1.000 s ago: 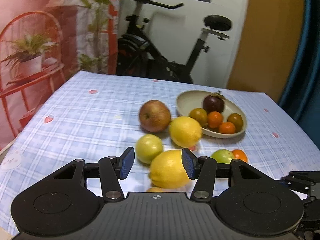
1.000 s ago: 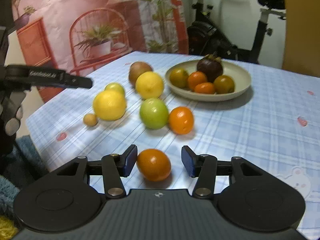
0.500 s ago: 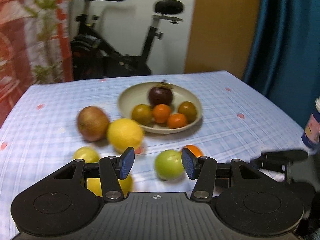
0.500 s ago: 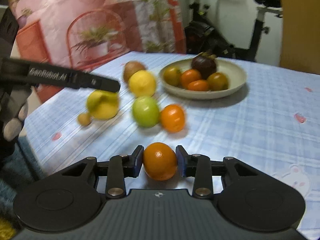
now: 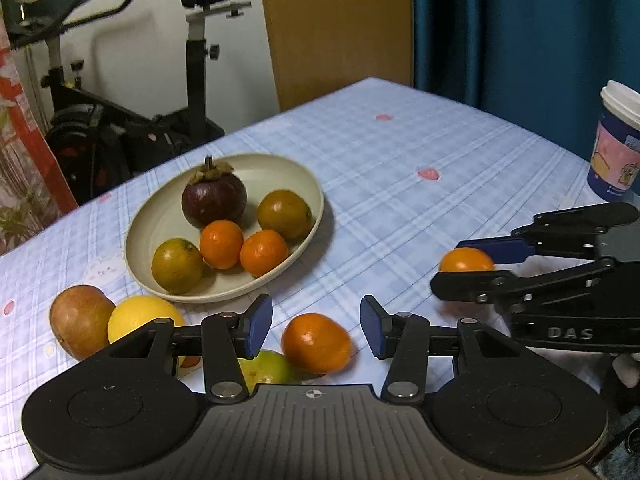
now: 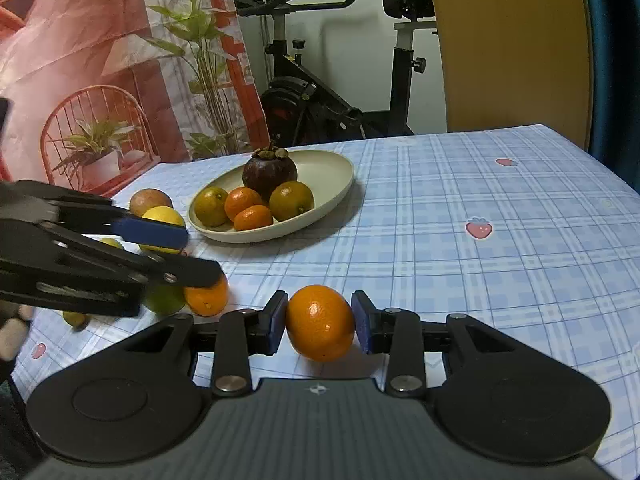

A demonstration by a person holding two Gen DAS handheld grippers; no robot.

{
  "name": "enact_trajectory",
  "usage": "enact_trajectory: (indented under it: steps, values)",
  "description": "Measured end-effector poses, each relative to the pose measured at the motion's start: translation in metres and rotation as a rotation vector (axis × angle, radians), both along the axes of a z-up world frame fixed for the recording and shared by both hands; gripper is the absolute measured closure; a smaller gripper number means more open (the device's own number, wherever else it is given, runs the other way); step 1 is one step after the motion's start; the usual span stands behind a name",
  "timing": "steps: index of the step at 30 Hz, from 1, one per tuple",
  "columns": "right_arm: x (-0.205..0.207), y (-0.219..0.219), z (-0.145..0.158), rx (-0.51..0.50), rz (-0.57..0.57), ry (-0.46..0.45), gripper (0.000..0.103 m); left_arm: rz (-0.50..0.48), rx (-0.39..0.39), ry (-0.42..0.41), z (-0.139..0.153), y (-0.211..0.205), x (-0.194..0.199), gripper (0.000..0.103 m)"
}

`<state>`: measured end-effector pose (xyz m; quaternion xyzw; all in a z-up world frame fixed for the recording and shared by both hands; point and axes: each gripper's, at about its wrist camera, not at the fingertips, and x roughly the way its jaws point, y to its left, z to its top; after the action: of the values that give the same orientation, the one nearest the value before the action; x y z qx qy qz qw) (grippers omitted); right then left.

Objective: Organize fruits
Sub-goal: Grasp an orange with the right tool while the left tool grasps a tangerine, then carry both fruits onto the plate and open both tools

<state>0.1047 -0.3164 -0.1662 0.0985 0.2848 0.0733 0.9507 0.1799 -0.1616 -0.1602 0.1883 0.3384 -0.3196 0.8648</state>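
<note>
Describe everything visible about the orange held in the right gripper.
The orange is a small, slightly oval citrus with glossy, dimpled, deep-orange peel and no stem or leaf showing. The right gripper has just closed on it, blue pads pressing its two sides. It sits over the checked tablecloth, apart from the other fruit.

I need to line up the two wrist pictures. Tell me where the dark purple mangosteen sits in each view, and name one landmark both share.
Left wrist view: the dark purple mangosteen is left of centre, at the back of the beige oval plate.
Right wrist view: the mangosteen is above centre, slightly left, at the plate's back.
Shared landmark: the black exercise bike behind the table.
</note>
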Motion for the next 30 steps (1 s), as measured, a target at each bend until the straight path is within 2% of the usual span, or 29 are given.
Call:
enact_trajectory:
  steps: [6,12,14,21,30]
  values:
    - [0.002,-0.002,-0.002,0.017,0.0,0.013,0.066,-0.003,0.014,0.065,-0.01,0.002,0.014,0.052]
    - [0.002,-0.001,-0.004,0.017,0.004,0.018,0.066,-0.042,0.065,0.058,-0.014,-0.004,0.014,0.053]
    - [0.003,0.0,-0.004,0.012,0.006,0.023,0.066,-0.049,0.053,0.07,-0.015,-0.003,0.015,0.058]
    - [0.004,0.003,-0.004,0.004,0.011,0.025,0.066,-0.021,0.019,0.074,-0.013,0.0,0.02,0.058]
    - [0.006,0.01,0.002,-0.005,0.029,0.019,0.066,0.021,-0.079,0.075,0.003,0.01,0.021,0.058]
